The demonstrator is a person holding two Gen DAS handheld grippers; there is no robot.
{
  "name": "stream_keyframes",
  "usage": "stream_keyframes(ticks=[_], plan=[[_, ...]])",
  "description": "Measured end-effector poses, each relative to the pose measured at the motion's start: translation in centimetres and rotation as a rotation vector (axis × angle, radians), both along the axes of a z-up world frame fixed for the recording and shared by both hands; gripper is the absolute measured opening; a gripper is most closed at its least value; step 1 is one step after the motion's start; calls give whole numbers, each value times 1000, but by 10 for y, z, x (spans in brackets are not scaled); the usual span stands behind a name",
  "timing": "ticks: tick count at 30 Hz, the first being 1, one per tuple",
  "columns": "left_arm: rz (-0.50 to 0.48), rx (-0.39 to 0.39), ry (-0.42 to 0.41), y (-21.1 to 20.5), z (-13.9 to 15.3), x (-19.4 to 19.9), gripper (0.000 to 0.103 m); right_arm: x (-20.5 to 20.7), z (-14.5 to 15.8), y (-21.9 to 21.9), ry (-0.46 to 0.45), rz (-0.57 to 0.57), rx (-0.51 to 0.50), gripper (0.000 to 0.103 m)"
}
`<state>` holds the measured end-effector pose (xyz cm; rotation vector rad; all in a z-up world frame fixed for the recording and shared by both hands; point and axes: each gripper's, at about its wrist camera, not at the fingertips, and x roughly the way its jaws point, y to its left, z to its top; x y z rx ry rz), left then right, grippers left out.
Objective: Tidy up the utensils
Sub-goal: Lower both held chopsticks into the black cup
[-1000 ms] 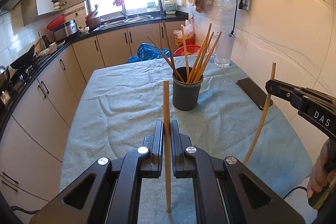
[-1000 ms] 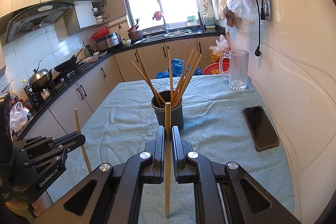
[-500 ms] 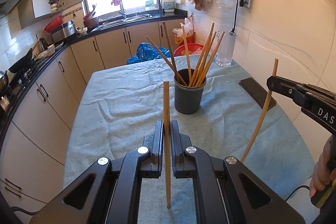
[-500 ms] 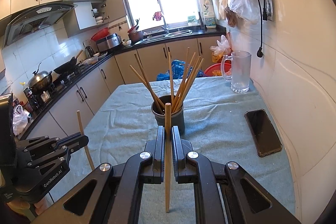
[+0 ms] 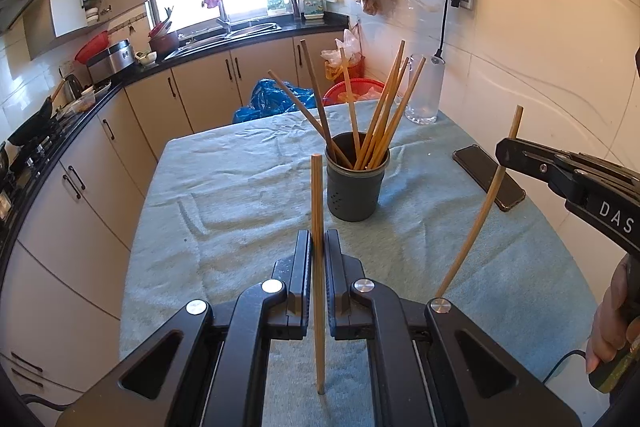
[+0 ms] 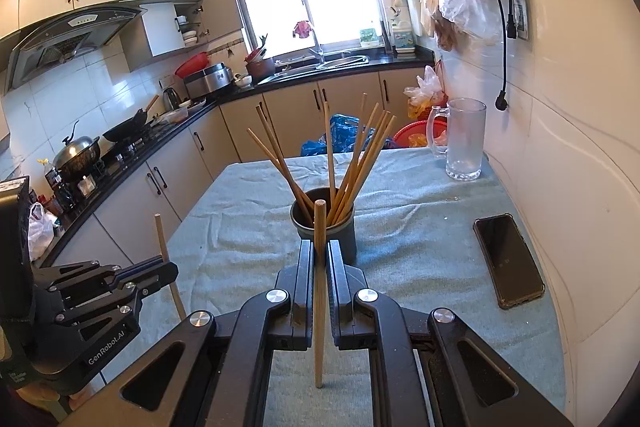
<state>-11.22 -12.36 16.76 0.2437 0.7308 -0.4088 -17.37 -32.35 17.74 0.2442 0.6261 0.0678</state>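
A dark grey utensil cup (image 5: 354, 187) holding several wooden chopsticks stands mid-table; it also shows in the right wrist view (image 6: 324, 227). My left gripper (image 5: 319, 247) is shut on one upright chopstick (image 5: 317, 195), a short way in front of the cup. My right gripper (image 6: 320, 255) is shut on another upright chopstick (image 6: 319, 227), close in front of the cup. Each gripper shows in the other's view: the right one (image 5: 506, 151) with its chopstick (image 5: 480, 211), the left one (image 6: 166, 269) with its chopstick (image 6: 162, 239).
The table carries a pale blue-green cloth (image 5: 240, 195). A black phone (image 6: 508, 259) lies at the right near the wall. A glass mug (image 6: 464, 139) stands at the far right corner. Kitchen counters and cabinets (image 6: 168, 163) run along the left and back.
Both grippers have moved slightly closer to the cup, each still holding its chopstick upright. Nothing was let go.
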Motion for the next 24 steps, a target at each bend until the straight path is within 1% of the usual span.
stream_keyframes(ticks=[12, 18, 24], plan=[[-23, -13, 24, -5, 1, 12, 6, 14, 6, 0, -7, 1, 0, 7], [-22, -89, 15, -2, 27, 29, 6, 23, 19, -6, -31, -6, 0, 7], [-21, -148, -50, -12, 66, 51, 6, 35, 43, -14, -88, -26, -4, 7]])
